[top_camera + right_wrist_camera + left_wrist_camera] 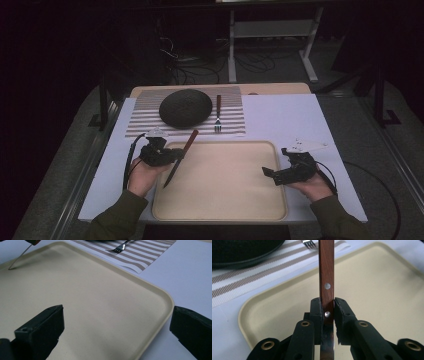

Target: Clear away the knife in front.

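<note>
My left gripper is shut on a knife with a brown wooden handle, held over the left edge of the cream tray. In the left gripper view the two pads press the knife's handle at its lower rivet, and the steel blade runs back between the jaws. The knife's thin blade tip hangs over the tray's far corner in the right gripper view. My right gripper stands open at the tray's right edge, its black fingers wide apart with nothing between them.
A striped placemat lies behind the tray, carrying a dark round plate and a fork with a brown handle. The mat and tray sit on a white table top. Beyond the table are cables and a desk frame.
</note>
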